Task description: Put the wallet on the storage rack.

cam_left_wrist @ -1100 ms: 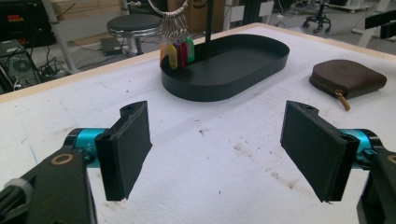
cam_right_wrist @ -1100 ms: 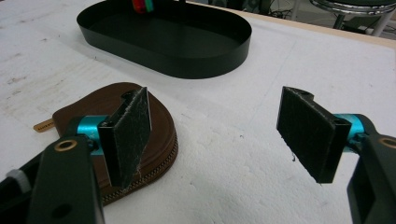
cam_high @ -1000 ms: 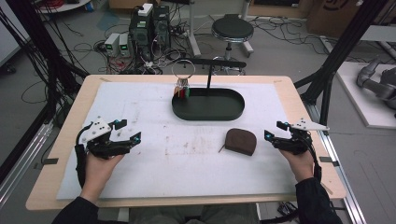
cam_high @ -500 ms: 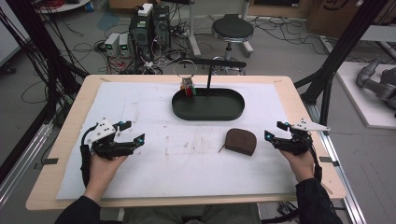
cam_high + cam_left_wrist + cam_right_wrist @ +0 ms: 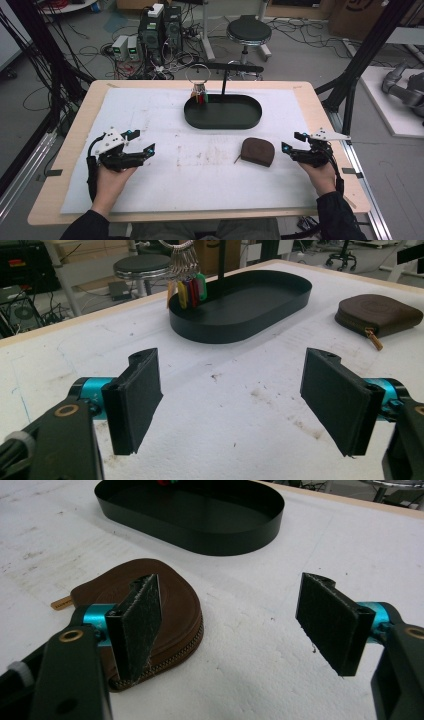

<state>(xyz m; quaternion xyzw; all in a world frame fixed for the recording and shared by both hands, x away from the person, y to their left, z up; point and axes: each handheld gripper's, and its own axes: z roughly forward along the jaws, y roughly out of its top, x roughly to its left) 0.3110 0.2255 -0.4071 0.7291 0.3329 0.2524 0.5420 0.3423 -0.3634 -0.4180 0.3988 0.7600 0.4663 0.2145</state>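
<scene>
Right gripper (image 5: pixel 296 143) spread wide, empty, just beside brown zip pouch (image 5: pixel 258 151), lying toward its left jaw, zipper pull pointing away. Left gripper (image 5: pixel 141 143) equally wide, well apart from pouch; right hand clearly nearer.

Pale wooden surface (image 5: pixel 320 107), white stained sheet (image 5: pixel 150 120) spread over most of it, black oval tray (image 5: pixel 223 112) toward the far edge, brown zipped pouch (image 5: pixel 258 151) nearer, right of centre
</scene>
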